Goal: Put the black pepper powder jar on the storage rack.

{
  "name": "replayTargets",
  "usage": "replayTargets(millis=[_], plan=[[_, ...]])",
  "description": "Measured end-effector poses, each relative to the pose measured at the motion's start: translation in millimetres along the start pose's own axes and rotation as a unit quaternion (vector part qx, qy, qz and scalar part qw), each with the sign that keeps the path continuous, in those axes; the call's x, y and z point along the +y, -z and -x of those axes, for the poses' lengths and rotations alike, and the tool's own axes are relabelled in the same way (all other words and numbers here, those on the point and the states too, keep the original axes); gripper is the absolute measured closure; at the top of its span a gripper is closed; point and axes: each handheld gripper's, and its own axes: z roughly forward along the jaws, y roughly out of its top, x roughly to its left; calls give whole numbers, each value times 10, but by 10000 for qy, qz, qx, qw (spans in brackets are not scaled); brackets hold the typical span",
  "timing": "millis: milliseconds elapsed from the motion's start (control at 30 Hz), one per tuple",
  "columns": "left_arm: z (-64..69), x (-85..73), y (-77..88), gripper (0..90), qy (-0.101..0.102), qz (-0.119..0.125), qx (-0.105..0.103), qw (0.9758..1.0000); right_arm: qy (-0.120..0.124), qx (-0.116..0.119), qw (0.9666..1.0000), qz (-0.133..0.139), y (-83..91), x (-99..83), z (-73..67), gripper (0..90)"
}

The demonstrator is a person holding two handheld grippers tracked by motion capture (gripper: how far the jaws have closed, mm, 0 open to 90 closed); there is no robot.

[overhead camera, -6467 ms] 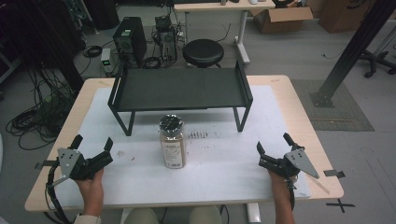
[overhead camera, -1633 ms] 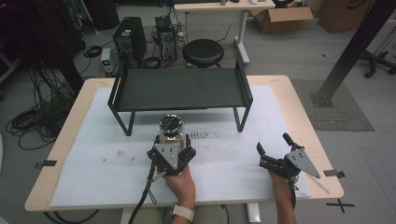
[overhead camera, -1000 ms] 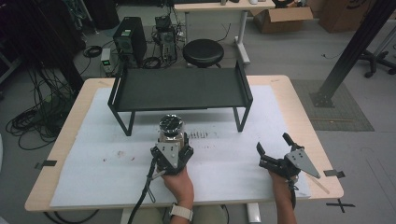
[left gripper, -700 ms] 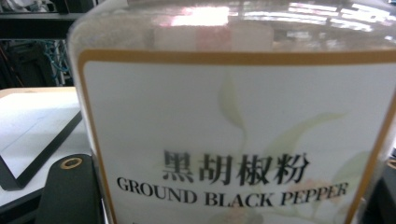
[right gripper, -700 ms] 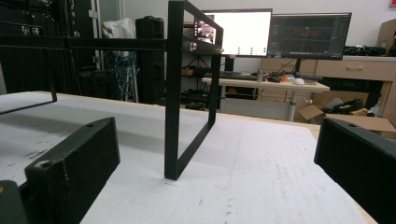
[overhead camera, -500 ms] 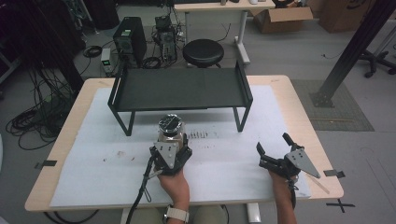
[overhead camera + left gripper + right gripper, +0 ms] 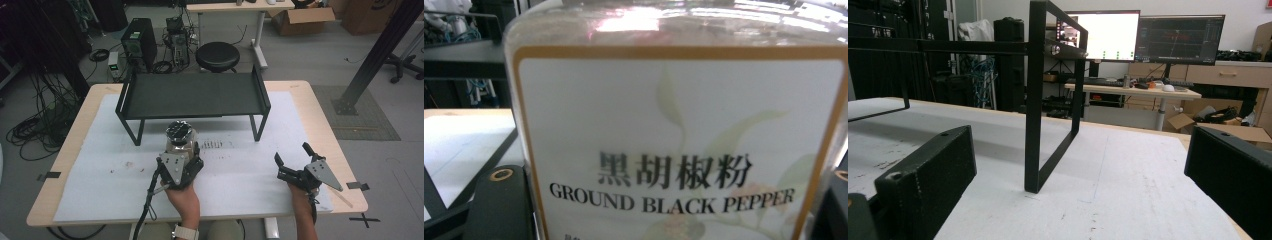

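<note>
A clear jar of ground black pepper (image 7: 180, 141) with a dark patterned lid stands on the white mat in front of the black metal shelf (image 7: 192, 95). My left gripper (image 7: 182, 153) reaches it from the near side, one jaw against each side of the jar. Close up, the jar's label (image 7: 674, 140) fills the left gripper view, and a black finger (image 7: 499, 205) presses its left edge. My right gripper (image 7: 291, 154) rests low at the table's front right, open and holding nothing. In the right gripper view my right gripper (image 7: 1083, 172) faces the shelf's front leg (image 7: 1035, 100).
The white mat (image 7: 100, 165) covers most of the wooden table. Beyond the far edge stand a round black stool (image 7: 217, 56) and a computer tower (image 7: 139, 42). A black pillar (image 7: 380, 50) rises at the right. Monitors (image 7: 1103, 35) glow far behind.
My left gripper came from the table's front left to the pepper jar and closed around it. In the last second it tilted slightly. The right gripper has stayed put.
</note>
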Motion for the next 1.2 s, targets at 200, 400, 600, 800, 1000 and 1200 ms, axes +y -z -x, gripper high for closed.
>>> replayTargets(millis=[200,400,600,800,1000,1200], plan=[[-42,112,73,254,85,158,-20,9998,-1,4,10000,-3,1,0,-2,0],[-71,209,116,254,163,283,-33,9995,3,2,10000,-3,1,-1,-3,0],[-94,317,145,254,205,408,-41,9989,5,7,10000,-5,-1,0,-3,0],[-109,435,161,254,211,531,-50,9984,7,3,10000,-8,-1,0,-3,0],[-124,546,163,253,208,649,-42,9977,2,-2,10000,-13,-1,0,-5,0],[-127,676,128,254,174,778,-51,9968,-4,-1,10000,-24,-3,1,-3,0]])
